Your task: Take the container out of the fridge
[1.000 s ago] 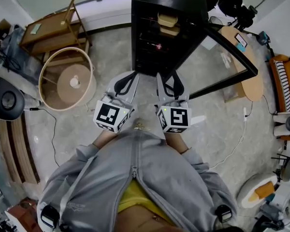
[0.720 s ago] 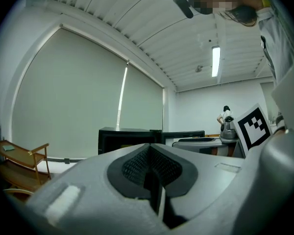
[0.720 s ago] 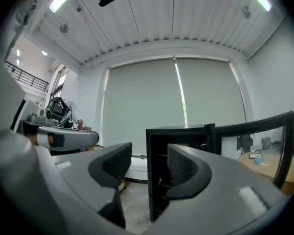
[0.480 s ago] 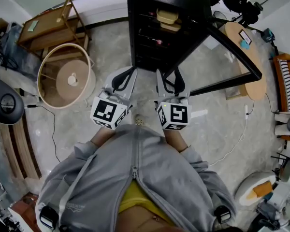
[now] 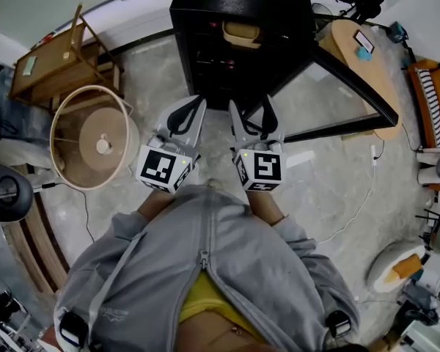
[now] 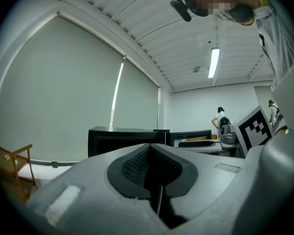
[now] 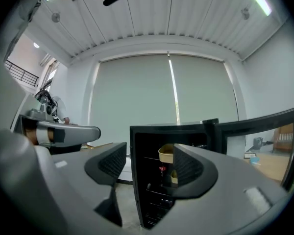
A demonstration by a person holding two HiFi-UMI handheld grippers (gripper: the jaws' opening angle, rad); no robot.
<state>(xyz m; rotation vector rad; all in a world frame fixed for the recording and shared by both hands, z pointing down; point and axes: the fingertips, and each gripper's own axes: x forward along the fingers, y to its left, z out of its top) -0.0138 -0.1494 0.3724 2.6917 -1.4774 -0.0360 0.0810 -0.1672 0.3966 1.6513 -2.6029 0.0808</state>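
So far only the access is sorted: the fridge (image 5: 238,42) has its door (image 5: 352,86) swung open, and the tan container (image 5: 240,34) sits on an upper shelf inside, untouched. Both of my 2 grippers hang short of the opening. The right gripper (image 7: 149,163) is opening its jaws with nothing between them; the left gripper (image 6: 149,163) is closed and empty. Reaching in, gripping and withdrawing all remain.

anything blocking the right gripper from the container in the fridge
Nothing visible. The fridge door stands open to the right, and the container shows on an upper shelf beyond the right gripper, whose empty jaws are opening.
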